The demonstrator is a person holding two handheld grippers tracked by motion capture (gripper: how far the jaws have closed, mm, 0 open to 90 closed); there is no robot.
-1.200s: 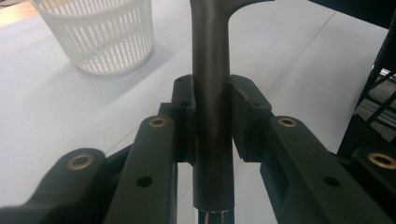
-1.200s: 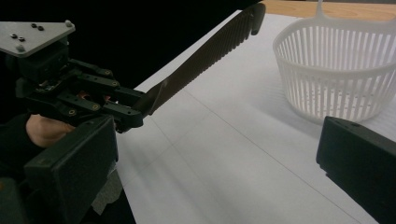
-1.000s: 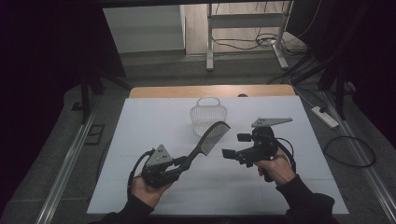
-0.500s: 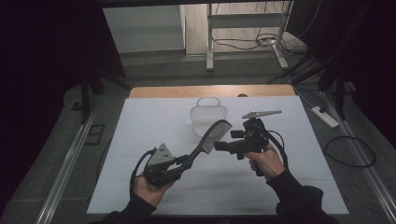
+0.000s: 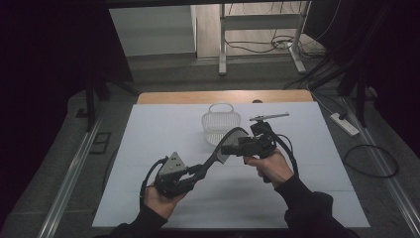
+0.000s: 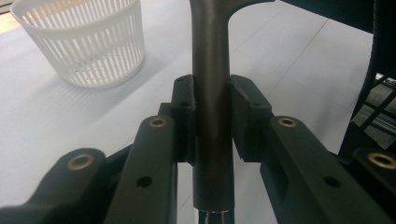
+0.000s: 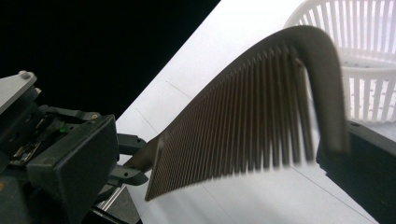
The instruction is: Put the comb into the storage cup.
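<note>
Dark comb (image 5: pixel 224 148) handle clamped in left tongs (image 5: pixel 197 172), raised so right tongs (image 5: pixel 233 147), seemingly wide, can take it.

High view: overhead, faces forward and down on the bench (image 5: pixel 148 148).
Left gripper view: close, faces the basket (image 6: pixel 84 42), upper left.
Right gripper view: close, shares that basket, upper right.

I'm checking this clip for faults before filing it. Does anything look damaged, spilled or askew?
Nothing stands out. The left gripper clamps the dark comb squarely by its handle, teeth unbroken. The right gripper is at the comb's head; whether it grips is unclear. The white basket stands upright on the table, with nothing spilled.
</note>
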